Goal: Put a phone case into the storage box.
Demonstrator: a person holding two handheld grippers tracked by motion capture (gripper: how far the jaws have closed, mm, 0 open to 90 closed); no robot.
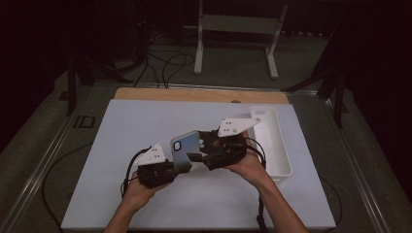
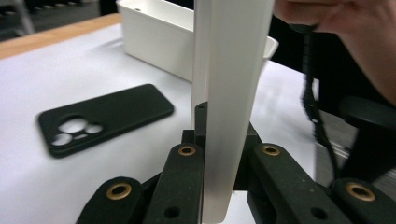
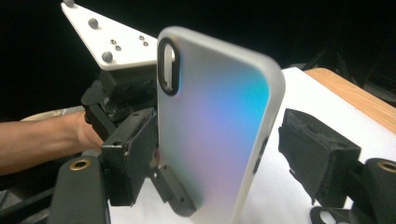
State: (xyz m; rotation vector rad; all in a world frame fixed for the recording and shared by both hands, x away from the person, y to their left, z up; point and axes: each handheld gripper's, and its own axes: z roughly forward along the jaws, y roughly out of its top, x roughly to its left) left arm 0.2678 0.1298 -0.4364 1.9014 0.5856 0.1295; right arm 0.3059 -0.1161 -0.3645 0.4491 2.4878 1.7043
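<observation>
A frosted phone case [image 1: 184, 148] with a blue-to-pink sheen stands upright above the white mat, camera cutout at the top. My left gripper [image 1: 180, 167] is shut on its lower edge; in the left gripper view the case [image 2: 229, 93] rises edge-on between the jaws [image 2: 224, 140]. My right gripper [image 1: 197, 153] is open around the same case [image 3: 210, 130], its right pad [image 3: 317, 158] well clear of the case's side. A black phone case [image 2: 102, 119] lies flat on the mat, back side up.
A long white bin [image 1: 279, 145] stands at the right of the mat, just behind the right hand. The white mat [image 1: 145, 126] covers a wooden table [image 1: 194, 94]. Cables trail from both grippers toward the front edge.
</observation>
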